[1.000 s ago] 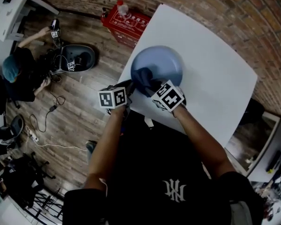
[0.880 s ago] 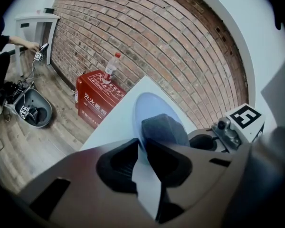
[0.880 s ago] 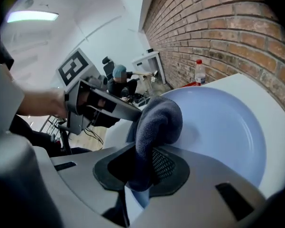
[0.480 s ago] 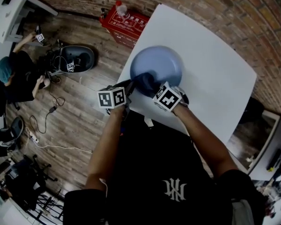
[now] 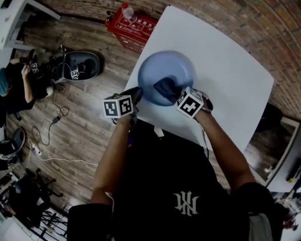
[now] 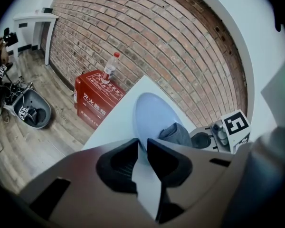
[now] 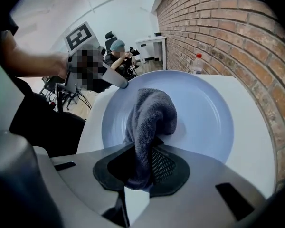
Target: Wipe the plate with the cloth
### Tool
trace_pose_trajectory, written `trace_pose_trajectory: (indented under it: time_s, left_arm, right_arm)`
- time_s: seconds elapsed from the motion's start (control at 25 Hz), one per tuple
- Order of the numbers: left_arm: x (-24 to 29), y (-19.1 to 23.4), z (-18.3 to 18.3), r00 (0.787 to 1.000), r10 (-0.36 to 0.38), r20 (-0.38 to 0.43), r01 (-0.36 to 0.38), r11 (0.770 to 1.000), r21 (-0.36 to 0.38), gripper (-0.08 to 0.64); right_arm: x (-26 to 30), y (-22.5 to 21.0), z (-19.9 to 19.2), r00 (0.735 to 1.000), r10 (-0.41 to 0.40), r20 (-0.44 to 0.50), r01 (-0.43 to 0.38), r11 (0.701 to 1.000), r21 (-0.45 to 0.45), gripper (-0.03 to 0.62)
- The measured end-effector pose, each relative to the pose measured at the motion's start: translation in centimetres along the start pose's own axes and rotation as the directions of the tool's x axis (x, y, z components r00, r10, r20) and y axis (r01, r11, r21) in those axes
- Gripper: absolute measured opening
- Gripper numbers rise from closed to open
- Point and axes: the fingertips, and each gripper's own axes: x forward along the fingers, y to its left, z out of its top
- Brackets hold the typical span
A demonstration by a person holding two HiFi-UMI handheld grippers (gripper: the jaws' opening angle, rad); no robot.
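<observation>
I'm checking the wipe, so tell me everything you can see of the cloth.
The cloth is dark grey and looks soft and looped like terry. It is bunched into one thick fold. The right claw is shut on its near end, and the rest folds over and rests on the inside of the pale blue plate.

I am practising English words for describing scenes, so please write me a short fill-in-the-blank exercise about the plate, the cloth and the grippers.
1. The ____ gripper grips the grey cloth.
2. The cloth lies on the ____ plate.
3. The plate stands on a ____ table.
Missing words: right; blue; white.
</observation>
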Motion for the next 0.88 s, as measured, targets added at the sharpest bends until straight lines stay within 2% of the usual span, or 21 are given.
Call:
trace_pose_trajectory:
  time_s: [0.2, 0.52, 0.76, 0.88]
  left_arm:
    - [0.0, 0.0, -0.1, 1.000, -0.003, 0.001, 0.003, 1.000, -0.002, 0.064]
    - [0.0, 0.0, -0.1, 1.000, 0.003, -0.002, -0.003, 1.000, 0.000, 0.066]
    - [0.0, 0.0, -0.2, 1.000, 0.006, -0.004, -0.006, 1.000, 0.000, 0.066]
    - [0.0, -0.1, -0.2, 1.000, 0.008, -0.004, -0.008, 1.000, 0.000, 0.066]
  right_arm:
    - [-0.7, -2.3, -0.9, 0.999, -0.040, -0.003, 0.040, 0.999, 0.018, 0.081]
    - [-1.4, -5.9, -1.2, 0.988, -0.145, -0.045, 0.144, 0.989, -0.021, 0.082]
    - [-2.4, -7.9, 0.5, 0.972, -0.231, -0.039, 0.226, 0.969, -0.096, 0.083]
    - [-2.7, -8.9, 0.8, 0.955, -0.289, -0.063, 0.279, 0.950, -0.138, 0.083]
